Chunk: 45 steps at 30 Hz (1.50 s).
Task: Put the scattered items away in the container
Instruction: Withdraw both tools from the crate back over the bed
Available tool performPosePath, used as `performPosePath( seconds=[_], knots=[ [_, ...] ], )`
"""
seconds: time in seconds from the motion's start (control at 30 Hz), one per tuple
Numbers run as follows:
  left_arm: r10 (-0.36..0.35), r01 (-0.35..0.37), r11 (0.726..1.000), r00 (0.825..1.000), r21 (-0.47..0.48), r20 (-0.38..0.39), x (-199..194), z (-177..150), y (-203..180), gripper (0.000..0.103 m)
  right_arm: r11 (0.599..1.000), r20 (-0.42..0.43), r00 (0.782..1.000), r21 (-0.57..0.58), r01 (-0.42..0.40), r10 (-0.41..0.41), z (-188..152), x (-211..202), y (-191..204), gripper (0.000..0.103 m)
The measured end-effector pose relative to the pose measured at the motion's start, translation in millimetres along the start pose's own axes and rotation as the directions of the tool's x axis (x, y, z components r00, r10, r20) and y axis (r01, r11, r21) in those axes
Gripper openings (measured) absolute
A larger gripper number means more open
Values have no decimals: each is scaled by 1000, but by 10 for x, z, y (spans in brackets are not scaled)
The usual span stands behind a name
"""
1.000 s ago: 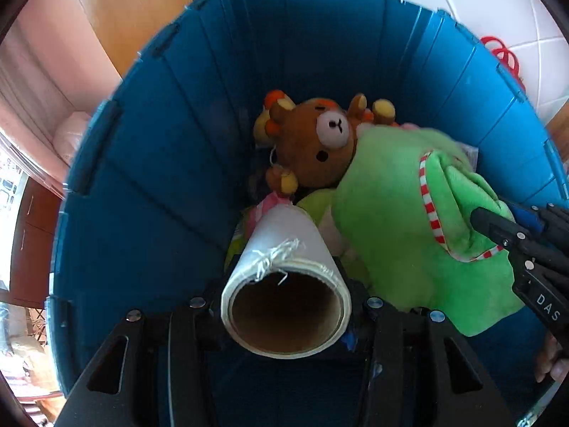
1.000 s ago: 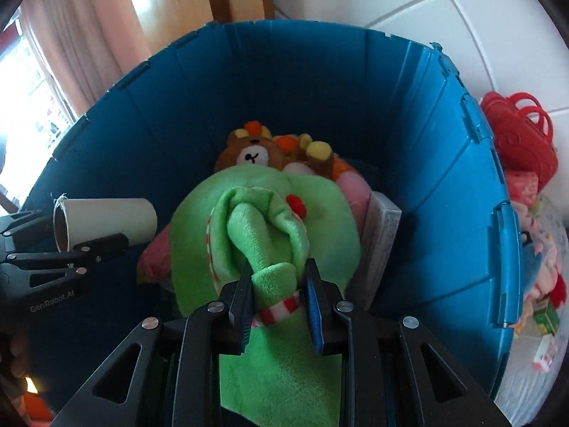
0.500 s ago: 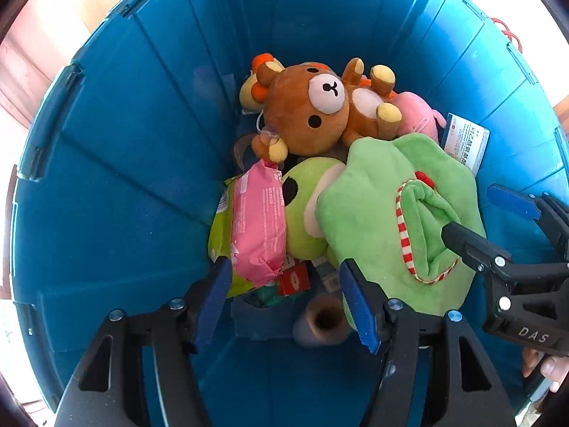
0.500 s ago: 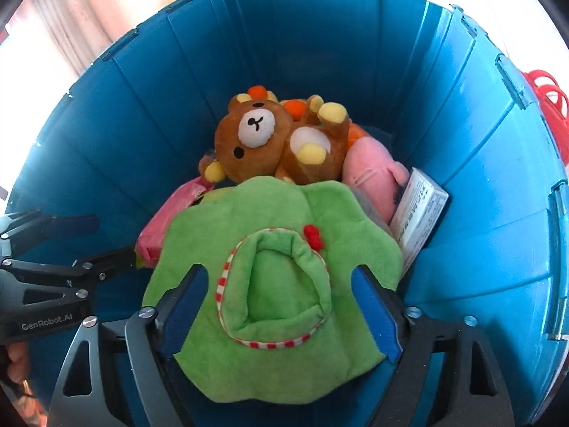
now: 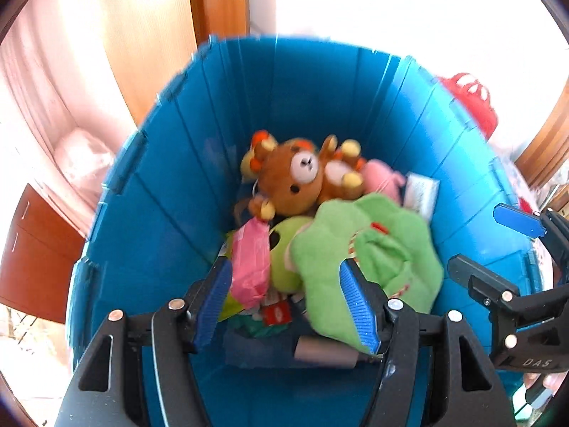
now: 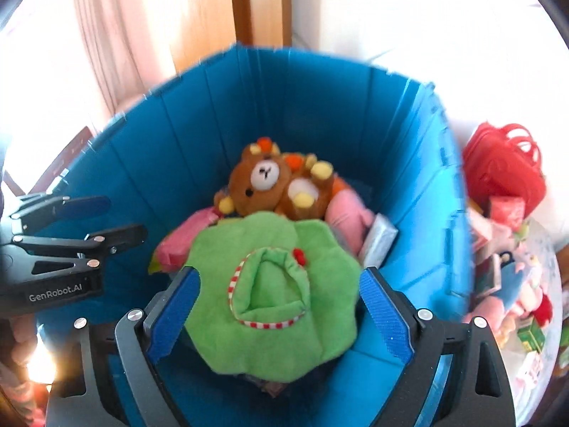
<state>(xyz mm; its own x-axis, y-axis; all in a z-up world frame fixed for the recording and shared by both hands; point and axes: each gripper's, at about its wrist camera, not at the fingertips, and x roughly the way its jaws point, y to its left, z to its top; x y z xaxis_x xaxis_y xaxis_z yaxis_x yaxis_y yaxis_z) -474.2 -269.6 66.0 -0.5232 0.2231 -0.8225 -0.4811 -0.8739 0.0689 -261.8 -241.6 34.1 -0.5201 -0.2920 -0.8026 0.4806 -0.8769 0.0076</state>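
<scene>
A blue bin point(image 5: 170, 178) point(image 6: 163, 149) holds a brown bear plush point(image 5: 298, 181) point(image 6: 270, 185), a green plush slipper point(image 5: 377, 249) point(image 6: 277, 295), a pink packet point(image 5: 250, 259), a pink plush point(image 6: 346, 213), a white box point(image 5: 421, 194) and a cardboard tube point(image 5: 325, 352) lying at the bottom. My left gripper point(image 5: 284, 302) is open and empty above the bin's near side. My right gripper point(image 6: 281, 306) is open and empty above the green slipper. Each gripper also shows in the other's view, the right point(image 5: 498, 252) and the left point(image 6: 103, 219).
A red basket point(image 6: 505, 163) point(image 5: 469, 103) and a heap of small toys and packets point(image 6: 512, 277) lie right of the bin. A wooden post point(image 6: 259, 3) and pale curtains point(image 6: 106, 46) stand behind it. A dark wooden piece of furniture point(image 5: 32, 259) is at the left.
The left gripper let the cardboard tube drop into the bin and the right released the green slipper. Both opened and have since pulled up and back from the bin.
</scene>
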Motion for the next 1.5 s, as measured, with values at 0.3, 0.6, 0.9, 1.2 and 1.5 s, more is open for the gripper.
performPosePath(
  seconds=[0.3, 0.6, 0.9, 1.2, 1.5],
  knots=[
    [18, -13, 1000, 967, -21, 255, -518, -395, -306, 75, 998, 183, 981, 43, 53, -60, -502, -730, -155, 96],
    [22, -40, 999, 871, 26, 490, -1068, -997, -1212, 82, 980, 303, 947, 193, 46, -104, -1410, -1378, -1019, 100],
    [-99, 69, 995, 797, 74, 596, -1287, -1492, -2733, 102, 908, 253, 928, 386, 163, -274, -2674, -1908, -2644, 102],
    [-172, 158, 985, 918, 69, 357, -591, -1838, -3467, 102, 809, 84, 949, 549, 209, -303, -3745, -1868, -3863, 102],
    [-125, 93, 985, 966, 148, 224, 100, -1929, -3680, 102, 791, -4, 975, 585, 182, -222, -3917, -1340, -4096, 102]
  ],
)
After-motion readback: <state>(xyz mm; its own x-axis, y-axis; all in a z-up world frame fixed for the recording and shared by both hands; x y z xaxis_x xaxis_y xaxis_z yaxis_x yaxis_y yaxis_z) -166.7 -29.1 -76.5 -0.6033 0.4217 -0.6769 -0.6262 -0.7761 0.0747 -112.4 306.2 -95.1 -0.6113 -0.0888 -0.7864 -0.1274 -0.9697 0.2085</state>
